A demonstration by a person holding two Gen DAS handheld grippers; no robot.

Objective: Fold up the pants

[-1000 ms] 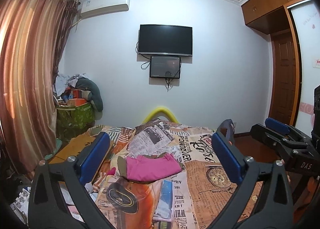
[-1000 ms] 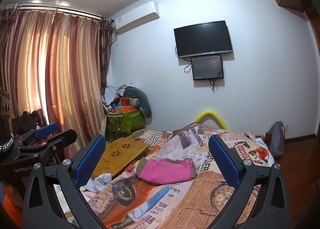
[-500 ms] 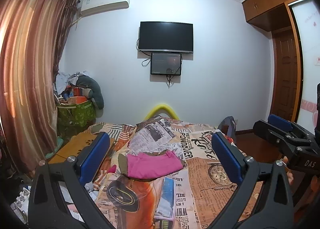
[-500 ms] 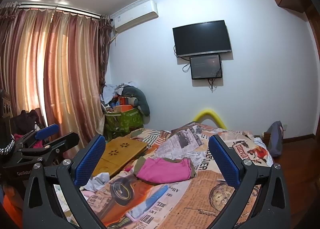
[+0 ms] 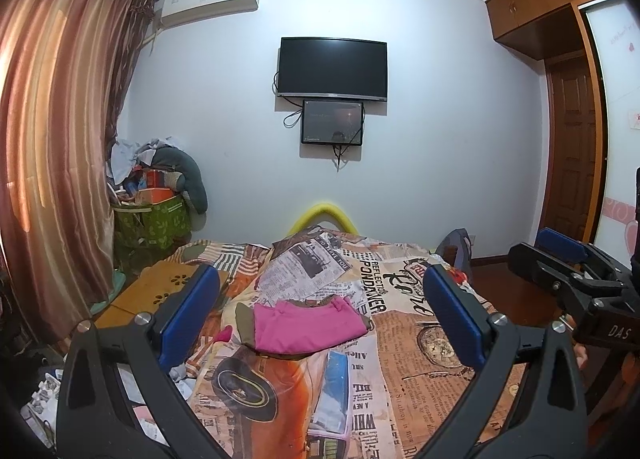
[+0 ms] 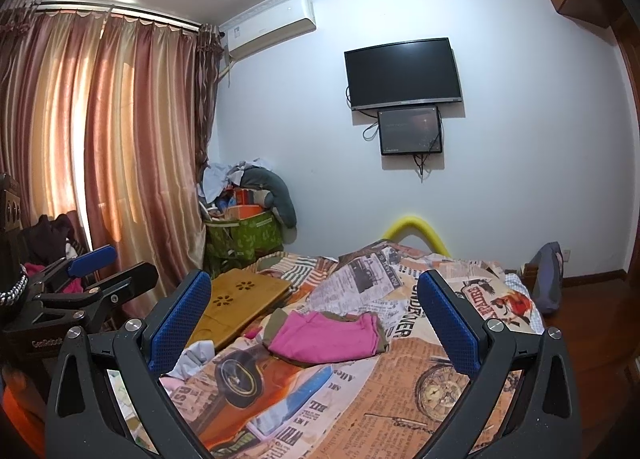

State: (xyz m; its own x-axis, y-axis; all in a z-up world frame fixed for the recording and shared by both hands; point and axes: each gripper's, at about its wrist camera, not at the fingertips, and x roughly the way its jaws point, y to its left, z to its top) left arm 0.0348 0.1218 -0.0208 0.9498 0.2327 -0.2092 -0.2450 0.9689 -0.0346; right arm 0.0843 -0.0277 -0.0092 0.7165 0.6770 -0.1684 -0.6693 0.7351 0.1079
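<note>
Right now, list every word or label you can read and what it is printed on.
"DAS": right gripper body.
"GenRobot" (cut off): left gripper body.
"PONDANER", "REFLECTIO" (cut off), "WHIP": newspaper-print bedspread.
"PADRE" (uncertain): same bedspread, by the rooster picture.
Fine newsprint, air conditioner sticker and wardrobe-door script: too small or blurred.

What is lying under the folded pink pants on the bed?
The pink pants rest on an olive-brown garment whose edges stick out at the left and far side, on the newspaper-print bedspread. How far that garment reaches underneath is covered by the pants.
</note>
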